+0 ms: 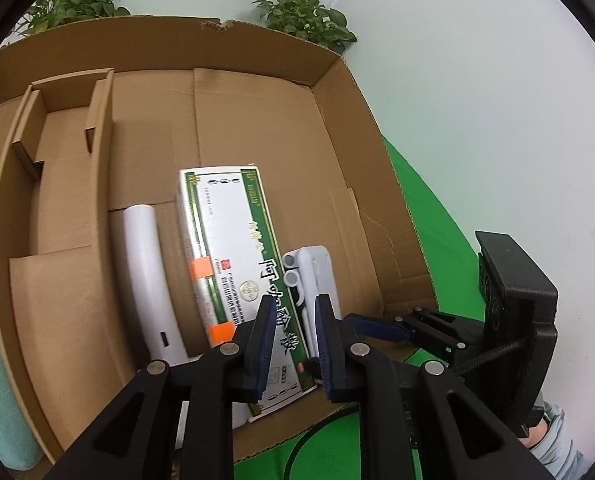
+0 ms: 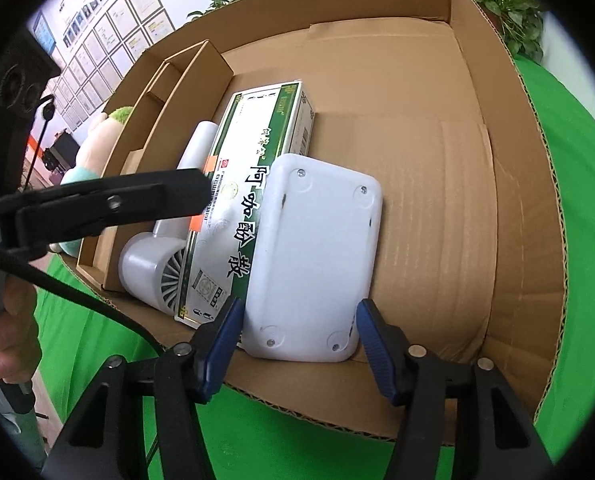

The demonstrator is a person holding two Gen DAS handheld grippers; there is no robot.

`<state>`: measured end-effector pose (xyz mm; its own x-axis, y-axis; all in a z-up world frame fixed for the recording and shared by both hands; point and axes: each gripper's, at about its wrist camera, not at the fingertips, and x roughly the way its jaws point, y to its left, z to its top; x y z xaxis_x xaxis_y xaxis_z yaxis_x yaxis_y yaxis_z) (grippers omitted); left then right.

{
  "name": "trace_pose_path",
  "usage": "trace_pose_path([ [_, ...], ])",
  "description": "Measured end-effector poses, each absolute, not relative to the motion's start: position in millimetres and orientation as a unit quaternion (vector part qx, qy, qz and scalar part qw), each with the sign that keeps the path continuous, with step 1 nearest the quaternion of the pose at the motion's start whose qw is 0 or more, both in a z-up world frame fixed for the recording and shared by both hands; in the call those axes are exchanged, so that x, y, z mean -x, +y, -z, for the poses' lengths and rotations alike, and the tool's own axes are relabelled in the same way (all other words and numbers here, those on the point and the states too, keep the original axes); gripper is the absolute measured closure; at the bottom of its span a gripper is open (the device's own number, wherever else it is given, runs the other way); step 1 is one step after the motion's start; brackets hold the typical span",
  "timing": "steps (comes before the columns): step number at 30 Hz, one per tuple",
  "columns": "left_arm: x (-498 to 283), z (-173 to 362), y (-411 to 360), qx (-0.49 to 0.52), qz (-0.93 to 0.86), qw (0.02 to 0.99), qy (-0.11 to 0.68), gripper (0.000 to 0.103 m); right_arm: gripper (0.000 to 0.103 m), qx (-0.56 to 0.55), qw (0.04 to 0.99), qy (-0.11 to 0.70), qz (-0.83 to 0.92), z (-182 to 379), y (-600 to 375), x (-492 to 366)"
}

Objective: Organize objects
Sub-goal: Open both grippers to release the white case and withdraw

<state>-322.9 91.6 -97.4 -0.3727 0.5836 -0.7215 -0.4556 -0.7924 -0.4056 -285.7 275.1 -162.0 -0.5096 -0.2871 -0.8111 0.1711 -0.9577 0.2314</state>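
In the carton (image 2: 509, 184) on the green tabletop (image 2: 569, 128), a white dryer (image 2: 153, 260), a green-white box (image 2: 249, 184) and a white device (image 2: 317, 256) lie side by side. The right tool (image 2: 299, 340) gapes around the device's near end, pads apart from it. The left tool (image 1: 293, 344), narrowly open and empty, hovers over the box.

Quick count: one cardboard box (image 2: 509, 184) with three things inside, namely one green-and-white carton (image 2: 233, 208), one white fan (image 2: 153, 256) and one flat white device (image 2: 313, 256). Outside it there's one plush toy (image 2: 93, 140) and two leafy plants (image 1: 305, 16), plus two grippers, left (image 1: 293, 344) and right (image 2: 297, 348).
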Motion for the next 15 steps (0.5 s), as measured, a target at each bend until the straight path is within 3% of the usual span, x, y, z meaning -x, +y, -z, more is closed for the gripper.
trace_pose_path([
  [8,334,103,75,0.450,-0.836,0.304,-0.074,0.087,0.045,-0.469,0.107,-0.064,0.874,151,296,285],
  [11,331,101,70,0.447,-0.839,0.302,-0.077,0.087,0.050,-0.479,0.113,-0.068,0.868,156,294,293],
  [15,329,102,64,0.448,-0.839,0.299,-0.082,0.087,0.051,-0.486,0.099,-0.028,0.868,161,283,294],
])
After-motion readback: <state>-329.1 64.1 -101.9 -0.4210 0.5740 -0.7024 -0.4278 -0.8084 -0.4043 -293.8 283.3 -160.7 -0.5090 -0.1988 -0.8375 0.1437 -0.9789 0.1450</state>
